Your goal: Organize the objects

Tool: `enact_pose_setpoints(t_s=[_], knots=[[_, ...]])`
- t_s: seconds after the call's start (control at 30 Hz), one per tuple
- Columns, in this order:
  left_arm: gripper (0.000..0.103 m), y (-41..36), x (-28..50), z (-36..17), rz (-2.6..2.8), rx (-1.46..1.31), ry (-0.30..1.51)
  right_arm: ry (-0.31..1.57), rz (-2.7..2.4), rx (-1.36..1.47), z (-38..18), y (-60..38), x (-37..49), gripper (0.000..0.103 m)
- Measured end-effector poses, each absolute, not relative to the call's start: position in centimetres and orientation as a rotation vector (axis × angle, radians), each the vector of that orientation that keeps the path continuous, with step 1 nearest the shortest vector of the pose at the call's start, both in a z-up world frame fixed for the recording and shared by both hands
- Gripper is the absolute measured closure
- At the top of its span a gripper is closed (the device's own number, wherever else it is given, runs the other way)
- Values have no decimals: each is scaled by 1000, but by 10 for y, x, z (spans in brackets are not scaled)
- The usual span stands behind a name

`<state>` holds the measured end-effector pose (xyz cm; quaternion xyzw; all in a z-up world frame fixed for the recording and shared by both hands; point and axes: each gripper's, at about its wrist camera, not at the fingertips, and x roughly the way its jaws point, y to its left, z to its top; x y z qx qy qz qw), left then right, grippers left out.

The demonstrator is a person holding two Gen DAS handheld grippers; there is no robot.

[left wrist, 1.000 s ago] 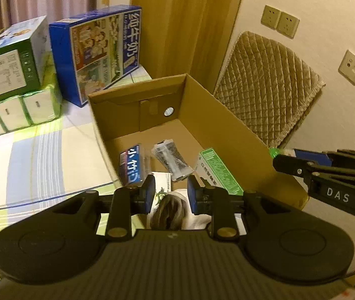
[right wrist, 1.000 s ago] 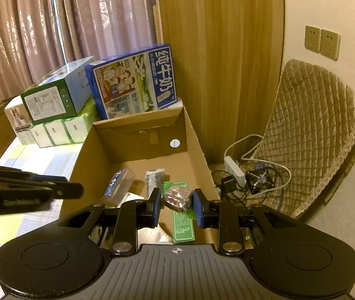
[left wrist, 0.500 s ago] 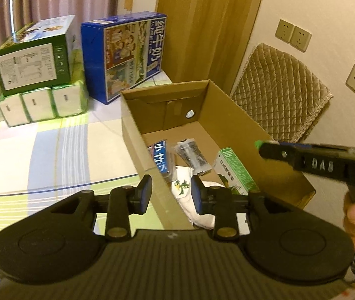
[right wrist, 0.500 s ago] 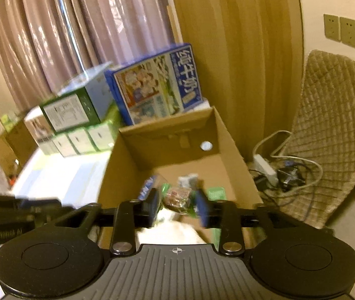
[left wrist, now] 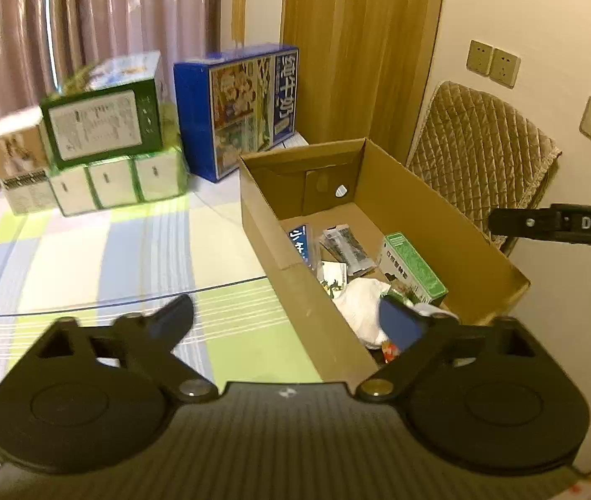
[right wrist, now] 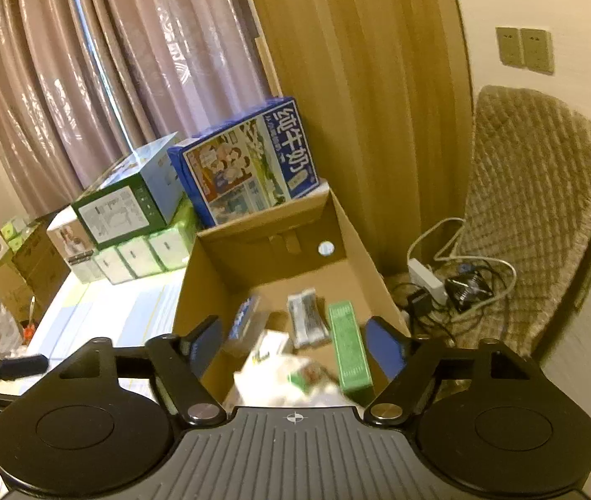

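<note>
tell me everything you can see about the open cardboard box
The cardboard box is plain brown corrugated card, long, rectangular and open-topped, with a small round hole in its far end wall. It stands upright on the striped tablecloth, near the blue carton. Inside lie a green box, a dark packet, a blue-labelled pack leaning on the left wall, and white wrapping. Both claws are open and touch nothing.

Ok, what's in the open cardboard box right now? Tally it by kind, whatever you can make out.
Inside the brown cardboard box:
Green rectangular cartons: 1
Blue-labelled packs: 1
Clear packets of dark contents: 1
White crumpled cloth or wrap: 1
Printed white cards: 1
Total: 5 clearly visible; smaller bits near the front are too blurred to count.
</note>
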<state>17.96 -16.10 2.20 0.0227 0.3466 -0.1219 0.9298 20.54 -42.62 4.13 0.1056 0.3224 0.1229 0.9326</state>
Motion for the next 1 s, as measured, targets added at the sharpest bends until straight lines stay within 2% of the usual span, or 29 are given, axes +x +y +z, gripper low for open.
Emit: enact_pose_setpoints(t_s=[0.1,0.2,0.43,1.0], knots=[[2,-158,162,23,-242,15,724,665,244,196,45,-427,180,19],[2,-158,142,25,-219,26,724,688,227,155,48,-425,153,12],[1,-151,102,31,-209,-22,732,691,230,136,58,-422,93,2],[1,-132,17,39,-183,-99,759,724,246,85,66,-408,16,2]])
